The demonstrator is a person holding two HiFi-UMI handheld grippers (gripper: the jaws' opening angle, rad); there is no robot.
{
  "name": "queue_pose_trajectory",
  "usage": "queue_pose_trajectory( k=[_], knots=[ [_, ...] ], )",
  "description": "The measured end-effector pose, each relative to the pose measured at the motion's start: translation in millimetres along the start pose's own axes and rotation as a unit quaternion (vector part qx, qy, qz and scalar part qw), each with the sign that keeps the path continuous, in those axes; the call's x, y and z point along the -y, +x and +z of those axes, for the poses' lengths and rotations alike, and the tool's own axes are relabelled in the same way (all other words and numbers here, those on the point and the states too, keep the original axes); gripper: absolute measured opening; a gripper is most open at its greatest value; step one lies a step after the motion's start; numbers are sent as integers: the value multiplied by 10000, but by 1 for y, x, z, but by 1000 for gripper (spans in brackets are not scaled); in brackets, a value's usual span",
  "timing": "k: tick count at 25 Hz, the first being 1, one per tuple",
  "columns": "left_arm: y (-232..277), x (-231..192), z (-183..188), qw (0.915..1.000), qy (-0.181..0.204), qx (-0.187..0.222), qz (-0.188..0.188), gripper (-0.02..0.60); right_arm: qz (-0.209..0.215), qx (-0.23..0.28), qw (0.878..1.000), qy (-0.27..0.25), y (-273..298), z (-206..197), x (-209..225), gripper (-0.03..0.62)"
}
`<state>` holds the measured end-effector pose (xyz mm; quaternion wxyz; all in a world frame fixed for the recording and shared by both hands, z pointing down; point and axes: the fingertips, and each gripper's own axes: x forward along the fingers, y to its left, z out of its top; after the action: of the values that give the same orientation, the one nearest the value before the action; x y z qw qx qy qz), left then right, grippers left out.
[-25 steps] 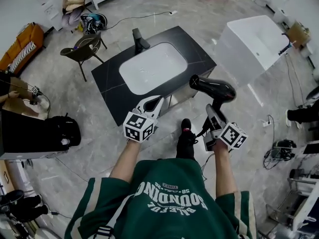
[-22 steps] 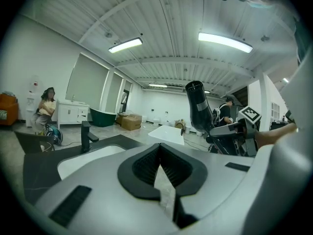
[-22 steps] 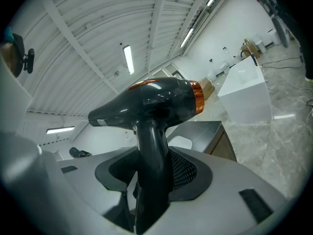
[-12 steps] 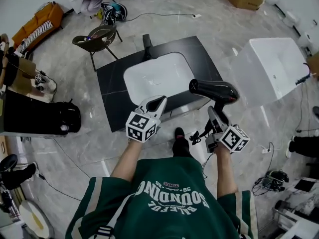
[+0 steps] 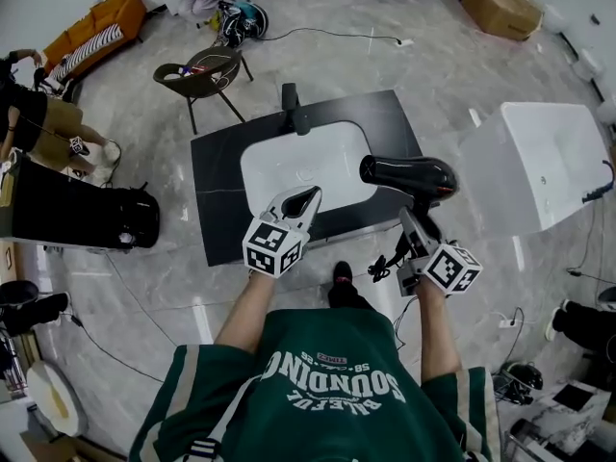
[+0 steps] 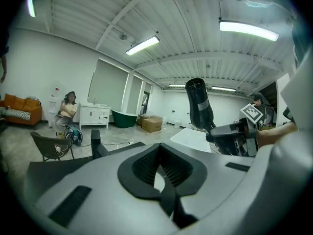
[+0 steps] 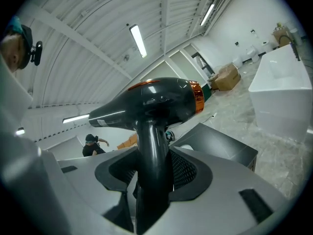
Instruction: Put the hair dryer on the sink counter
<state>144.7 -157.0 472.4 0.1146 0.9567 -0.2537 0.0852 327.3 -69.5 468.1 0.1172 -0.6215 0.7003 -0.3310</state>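
Note:
A black hair dryer (image 5: 409, 175) with a copper ring is held upright in the air, my right gripper (image 5: 419, 221) shut on its handle. It hangs past the front right corner of the black sink counter (image 5: 219, 183), which holds a white basin (image 5: 306, 166) and a black faucet (image 5: 294, 104). My left gripper (image 5: 300, 200) is shut and empty over the counter's front edge. In the right gripper view the dryer (image 7: 151, 104) fills the middle between the jaws of the right gripper (image 7: 154, 175). The left gripper view shows the left gripper (image 6: 161, 173), the dryer (image 6: 199, 104) and the faucet (image 6: 95, 141).
A white bathtub (image 5: 539, 166) stands right of the counter. A chair (image 5: 202, 75) is behind it, a black case (image 5: 77, 221) to the left, and an orange sofa (image 5: 96, 32) and a cardboard box (image 5: 505, 3) farther off. The dryer's cord (image 5: 385, 258) hangs down.
The counter has drifted lower and nearer in the head view and the bathtub has slid right. Both grippers keep their pose, the dryer still in the right one.

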Motion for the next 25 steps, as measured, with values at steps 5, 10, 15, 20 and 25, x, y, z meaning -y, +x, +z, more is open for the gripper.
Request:
queue_pose_trajectory(
  k=[5, 10, 15, 20, 25],
  knots=[
    [16, -10, 7, 9998, -13, 27, 172, 11, 133, -121, 9998, -85, 21, 16, 11, 213],
    [34, -23, 10, 9994, -33, 41, 343, 11, 222, -249, 9993, -160, 44, 29, 24, 213],
    [57, -31, 15, 9985, -86, 79, 527, 12, 357, -456, 9978, -322, 64, 44, 37, 213],
    [75, -34, 16, 9975, -163, 78, 681, 11, 463, -623, 9957, -504, 78, 63, 47, 213],
    [87, -31, 18, 9977, -119, 36, 662, 12, 507, -666, 9942, -682, 83, 81, 52, 213]
  ],
)
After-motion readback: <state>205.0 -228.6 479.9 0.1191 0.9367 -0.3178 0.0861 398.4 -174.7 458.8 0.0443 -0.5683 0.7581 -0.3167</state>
